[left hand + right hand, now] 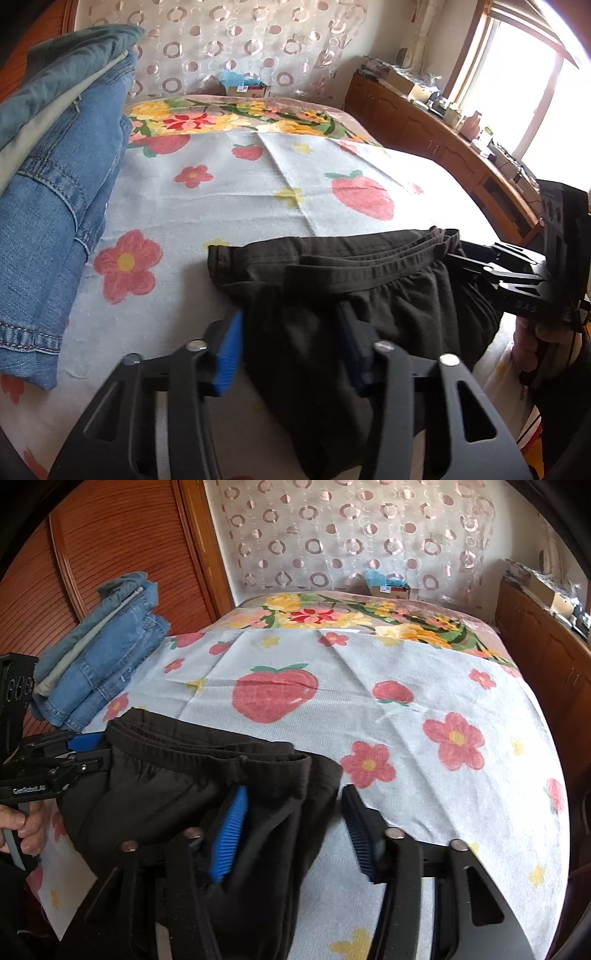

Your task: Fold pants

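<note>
Item: dark brown cotton pants (332,295), folded, six o'clock on bed. Left gripper (290,345), right gripper (291,827): fingers straddling cloth, grip unconfirmed. Risk: layers slipping apart.

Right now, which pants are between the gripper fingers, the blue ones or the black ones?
The black soft-fabric pants, lying unfolded at the near bed edge. The blue denim jeans sit folded in a pile, away from both hand-held grippers.
</note>
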A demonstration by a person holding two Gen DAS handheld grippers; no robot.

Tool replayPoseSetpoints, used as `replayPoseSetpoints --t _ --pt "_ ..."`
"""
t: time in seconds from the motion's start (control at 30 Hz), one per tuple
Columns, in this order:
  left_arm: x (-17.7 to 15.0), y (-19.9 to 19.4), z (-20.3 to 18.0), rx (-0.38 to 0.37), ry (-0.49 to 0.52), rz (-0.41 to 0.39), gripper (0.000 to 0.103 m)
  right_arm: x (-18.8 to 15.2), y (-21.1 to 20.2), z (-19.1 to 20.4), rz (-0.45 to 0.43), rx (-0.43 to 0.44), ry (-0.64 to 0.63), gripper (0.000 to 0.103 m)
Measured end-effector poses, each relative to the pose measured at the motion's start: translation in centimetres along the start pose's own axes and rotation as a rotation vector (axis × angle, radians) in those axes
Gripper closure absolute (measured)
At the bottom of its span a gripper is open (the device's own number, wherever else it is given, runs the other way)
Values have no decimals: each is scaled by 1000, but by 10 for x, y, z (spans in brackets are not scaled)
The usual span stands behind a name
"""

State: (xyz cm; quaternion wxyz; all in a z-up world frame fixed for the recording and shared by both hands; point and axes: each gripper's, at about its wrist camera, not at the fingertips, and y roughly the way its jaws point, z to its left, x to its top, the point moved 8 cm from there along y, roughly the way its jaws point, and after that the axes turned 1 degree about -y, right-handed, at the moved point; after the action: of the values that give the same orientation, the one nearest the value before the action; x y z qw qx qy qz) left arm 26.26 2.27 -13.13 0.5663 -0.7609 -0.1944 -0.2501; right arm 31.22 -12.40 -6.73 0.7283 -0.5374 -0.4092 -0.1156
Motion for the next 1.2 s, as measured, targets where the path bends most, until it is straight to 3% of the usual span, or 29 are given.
replayPoseSetpoints --t 0.13,0.47,0.5,0.57,0.73,1.03,1.2 --pt "1 -1 -2 -4 6 -5 67 -1 0 3 0 29 5 68" --pt "-1 0 2 -12 -12 4 67 -3 0 5 -2 70 22 88" --pt "-1 -1 1 -13 -7 -3 69 -3 0 7 -3 69 20 90" --pt "-1 -5 -1 -17 2 -16 82 -3 -2 8 -10 68 18 92" --pt "3 -33 -11 -38 20 -81 88 0 -23 11 -87 87 34 94" --pt "13 -89 -36 -53 83 -207 88 -1 -73 20 -221 88 31 95" --pt "17 -105 -45 -55 113 -236 88 -7 -87 24 -250 80 17 95"
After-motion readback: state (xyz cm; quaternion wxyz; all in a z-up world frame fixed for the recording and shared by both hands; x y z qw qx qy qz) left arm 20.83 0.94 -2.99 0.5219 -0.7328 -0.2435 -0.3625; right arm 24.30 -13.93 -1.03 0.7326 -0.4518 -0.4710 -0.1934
